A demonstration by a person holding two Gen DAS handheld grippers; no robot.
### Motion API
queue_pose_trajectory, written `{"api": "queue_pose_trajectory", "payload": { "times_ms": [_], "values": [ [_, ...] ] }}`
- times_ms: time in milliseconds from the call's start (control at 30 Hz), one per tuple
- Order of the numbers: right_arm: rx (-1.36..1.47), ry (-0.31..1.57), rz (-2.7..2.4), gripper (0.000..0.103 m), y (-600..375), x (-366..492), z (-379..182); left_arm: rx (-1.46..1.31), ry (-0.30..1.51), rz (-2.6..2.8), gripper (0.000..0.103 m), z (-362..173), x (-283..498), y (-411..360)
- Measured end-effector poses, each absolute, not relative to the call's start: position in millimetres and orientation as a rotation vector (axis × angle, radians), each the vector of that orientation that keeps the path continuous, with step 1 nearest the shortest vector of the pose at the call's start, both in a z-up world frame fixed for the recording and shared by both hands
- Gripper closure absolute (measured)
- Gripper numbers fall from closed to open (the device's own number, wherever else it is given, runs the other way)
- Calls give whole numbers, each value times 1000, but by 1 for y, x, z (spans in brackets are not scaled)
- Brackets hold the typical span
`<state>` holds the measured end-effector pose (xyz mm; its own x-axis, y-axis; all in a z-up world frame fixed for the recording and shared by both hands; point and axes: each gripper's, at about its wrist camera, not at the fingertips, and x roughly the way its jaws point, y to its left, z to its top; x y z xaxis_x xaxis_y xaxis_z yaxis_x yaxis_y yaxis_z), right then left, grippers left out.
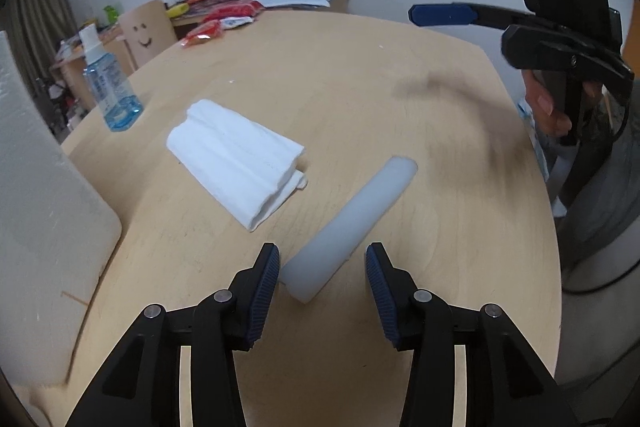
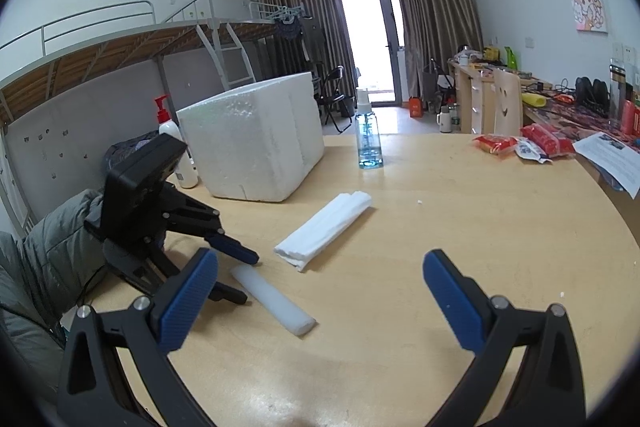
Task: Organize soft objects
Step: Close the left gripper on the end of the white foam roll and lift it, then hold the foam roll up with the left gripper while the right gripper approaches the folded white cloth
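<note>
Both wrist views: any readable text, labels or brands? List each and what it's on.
None can be read.
Blue spray bottle label: print too blurred.
Red snack packets: markings too small.
Printed paper sheet: text too small.
White pump bottle: no legible label.
Foam box, folded white cloth and white foam tube: no print visible.
</note>
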<state>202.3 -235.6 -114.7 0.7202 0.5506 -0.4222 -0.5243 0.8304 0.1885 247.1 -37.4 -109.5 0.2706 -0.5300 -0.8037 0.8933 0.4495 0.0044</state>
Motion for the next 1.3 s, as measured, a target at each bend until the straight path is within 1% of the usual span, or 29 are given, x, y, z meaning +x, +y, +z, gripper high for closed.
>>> {"api": "queue_pose_trajectory", "payload": {
  "times_ms": [100,133,167,267,400,533,1000,1300],
  "values": [
    [59,485,595,0,-236,200,-115,547,832,-1058,56,-109,250,-41],
    [59,485,594,0,-236,199,-115,557,832,-1065,57,-109,251,-42],
    [59,484,596,0,-236,199,-114,565,831,-1071,64,-109,253,-44],
    [61,483,599,0,-235,198,-114,579,833,-1085,73,-109,255,-50],
    [62,497,592,0,-234,202,-115,609,813,-1077,78,-108,249,-53],
    [58,512,590,0,-231,207,-113,632,784,-1030,85,-105,239,-51],
    [14,526,634,0,-206,213,-109,541,690,-897,85,-74,187,-24],
    [-15,527,669,0,-190,210,-106,464,615,-770,85,-55,153,10]
  ]
}}
